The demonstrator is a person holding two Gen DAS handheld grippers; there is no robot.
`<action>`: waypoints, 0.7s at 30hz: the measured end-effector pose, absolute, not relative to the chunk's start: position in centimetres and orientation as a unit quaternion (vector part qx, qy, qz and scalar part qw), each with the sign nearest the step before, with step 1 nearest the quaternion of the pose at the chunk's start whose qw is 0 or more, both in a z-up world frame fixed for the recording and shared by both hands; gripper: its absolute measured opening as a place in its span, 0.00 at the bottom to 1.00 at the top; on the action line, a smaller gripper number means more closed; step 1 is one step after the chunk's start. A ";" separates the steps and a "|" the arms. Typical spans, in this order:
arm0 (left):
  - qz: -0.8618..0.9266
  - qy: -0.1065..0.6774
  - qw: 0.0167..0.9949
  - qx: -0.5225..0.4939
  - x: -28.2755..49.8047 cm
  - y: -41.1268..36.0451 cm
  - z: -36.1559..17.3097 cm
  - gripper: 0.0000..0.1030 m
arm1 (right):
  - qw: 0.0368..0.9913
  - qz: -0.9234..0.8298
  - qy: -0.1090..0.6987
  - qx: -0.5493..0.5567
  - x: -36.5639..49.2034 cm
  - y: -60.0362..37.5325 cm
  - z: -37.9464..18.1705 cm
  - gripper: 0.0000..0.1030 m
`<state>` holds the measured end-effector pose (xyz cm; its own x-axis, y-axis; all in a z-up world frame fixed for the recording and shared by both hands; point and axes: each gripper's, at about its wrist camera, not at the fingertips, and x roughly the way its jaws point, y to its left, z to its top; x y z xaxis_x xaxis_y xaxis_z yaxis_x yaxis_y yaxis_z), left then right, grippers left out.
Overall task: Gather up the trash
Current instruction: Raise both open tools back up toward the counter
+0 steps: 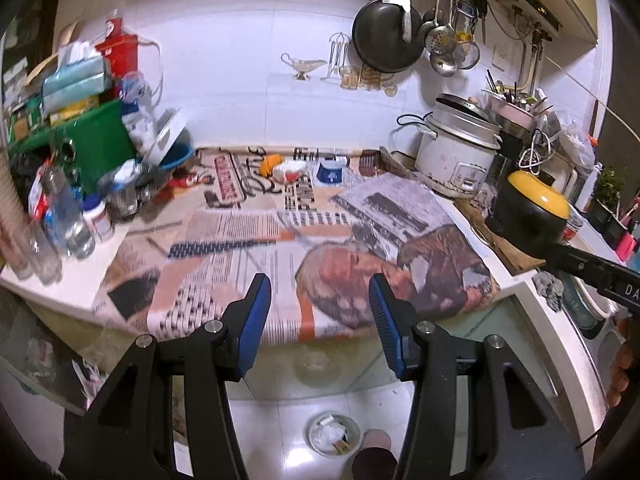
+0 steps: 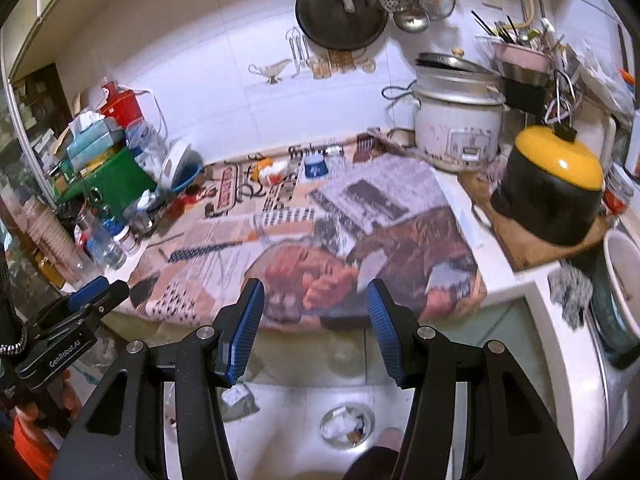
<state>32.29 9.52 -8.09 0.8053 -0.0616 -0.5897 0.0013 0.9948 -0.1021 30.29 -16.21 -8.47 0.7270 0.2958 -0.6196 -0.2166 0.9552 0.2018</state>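
Observation:
Trash lies at the far end of the newspaper-covered counter (image 1: 248, 240): an orange peel (image 1: 269, 163), a crumpled white and red wrapper (image 1: 291, 170) and a blue cup (image 1: 331, 172). They also show in the right wrist view: the peel (image 2: 262, 165), the wrapper (image 2: 276, 172), the cup (image 2: 315, 167). A small metal bin (image 1: 334, 434) holding paper scraps stands on the floor below, also in the right view (image 2: 346, 424). My left gripper (image 1: 320, 300) is open and empty over the counter's front edge. My right gripper (image 2: 316, 304) is open and empty beside it.
Bottles (image 1: 64, 216), a green box (image 1: 96, 140) and clutter crowd the counter's left. A rice cooker (image 1: 456, 156) and a black pot with yellow lid (image 1: 532, 208) stand at the right. A crumpled wrapper (image 2: 240, 398) lies on the floor. A pan (image 1: 386, 38) hangs on the wall.

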 end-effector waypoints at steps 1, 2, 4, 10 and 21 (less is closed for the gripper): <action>-0.015 0.310 0.950 -0.046 32.8 9.4 -8.1 0.48 | 0.929 0.140 0.338 0.056 31.3 -16.4 -8.4 0.48; -0.012 0.308 0.950 -0.044 33.7 9.1 -8.0 0.48 | 0.929 0.144 0.336 0.056 32.0 -16.6 -8.3 0.48; -0.004 0.306 0.951 -0.043 35.4 8.5 -7.8 0.48 | 0.928 0.156 0.333 0.057 33.9 -17.2 -8.0 0.48; 0.020 0.314 0.948 -0.042 41.7 6.2 -7.0 0.49 | 0.923 0.188 0.333 0.045 39.8 -19.0 -6.8 0.48; 0.087 0.322 0.941 -0.051 51.0 6.0 -6.7 0.55 | 0.901 0.238 0.363 0.018 50.1 -19.6 -8.0 0.48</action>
